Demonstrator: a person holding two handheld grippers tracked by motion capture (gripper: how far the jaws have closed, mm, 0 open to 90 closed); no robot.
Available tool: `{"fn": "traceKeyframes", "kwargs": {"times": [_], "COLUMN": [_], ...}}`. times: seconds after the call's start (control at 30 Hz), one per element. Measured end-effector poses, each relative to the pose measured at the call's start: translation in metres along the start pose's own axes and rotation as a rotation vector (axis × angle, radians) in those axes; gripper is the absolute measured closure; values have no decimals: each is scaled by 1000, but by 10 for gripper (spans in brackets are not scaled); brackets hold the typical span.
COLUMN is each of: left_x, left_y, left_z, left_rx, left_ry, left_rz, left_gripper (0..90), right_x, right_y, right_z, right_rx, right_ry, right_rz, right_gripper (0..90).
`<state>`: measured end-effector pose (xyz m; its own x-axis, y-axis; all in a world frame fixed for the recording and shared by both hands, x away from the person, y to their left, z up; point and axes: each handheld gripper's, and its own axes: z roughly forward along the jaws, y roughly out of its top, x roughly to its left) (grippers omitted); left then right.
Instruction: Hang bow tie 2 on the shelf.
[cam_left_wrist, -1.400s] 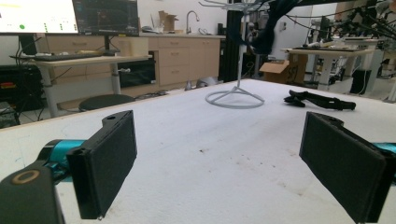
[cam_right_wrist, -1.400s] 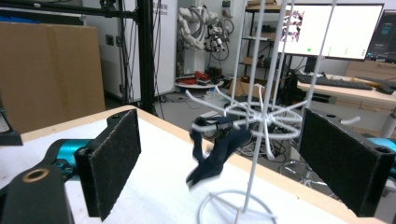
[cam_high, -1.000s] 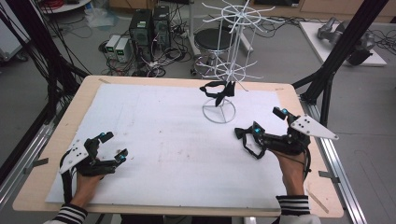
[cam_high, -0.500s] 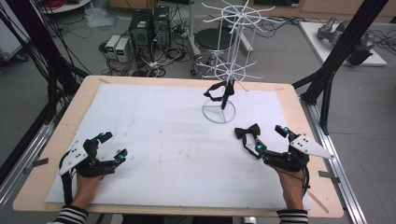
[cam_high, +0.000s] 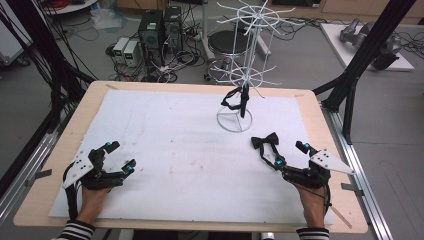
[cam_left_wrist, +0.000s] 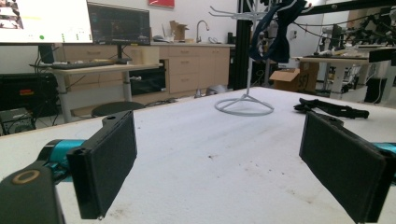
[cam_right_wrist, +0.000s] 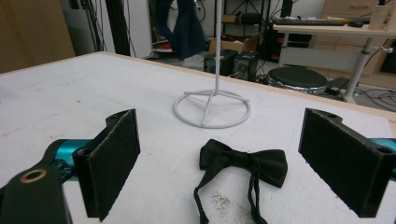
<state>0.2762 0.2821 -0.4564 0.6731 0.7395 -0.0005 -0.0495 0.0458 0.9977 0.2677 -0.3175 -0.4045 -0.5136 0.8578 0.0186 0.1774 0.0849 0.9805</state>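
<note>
A black bow tie lies flat on the white mat, right of centre, with its strap trailing toward me. In the right gripper view the bow tie sits just ahead of the jaws. My right gripper rests just behind it, open and holding nothing. A white wire rack stands behind on a ring base, and a second dark tie hangs from it. My left gripper rests open at the near left, far from both ties. The left gripper view shows the rack base and the bow tie far off.
The white mat covers most of the wooden table. Black frame posts stand at both sides. Beyond the far edge are a stool and computers on the floor.
My right gripper has drawn back toward the near edge, away from the bow tie, which stays lying on the mat. The left gripper has barely moved.
</note>
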Motion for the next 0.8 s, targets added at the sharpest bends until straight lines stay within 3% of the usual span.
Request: {"fn": "traceKeyframes", "kwargs": {"times": [0.47, 0.8], "left_x": [0, -1], "left_y": [0, 0], "left_z": [0, -1], "left_rx": [-3, -10], "left_ry": [6, 7], "left_rz": [-4, -2], "left_gripper": [116, 116], "right_x": [-4, -18], "right_y": [7, 24], "right_z": [1, 4], "right_rx": [8, 53], "right_ry": [2, 11], "right_rz": [-8, -60], "right_gripper": [120, 120]}}
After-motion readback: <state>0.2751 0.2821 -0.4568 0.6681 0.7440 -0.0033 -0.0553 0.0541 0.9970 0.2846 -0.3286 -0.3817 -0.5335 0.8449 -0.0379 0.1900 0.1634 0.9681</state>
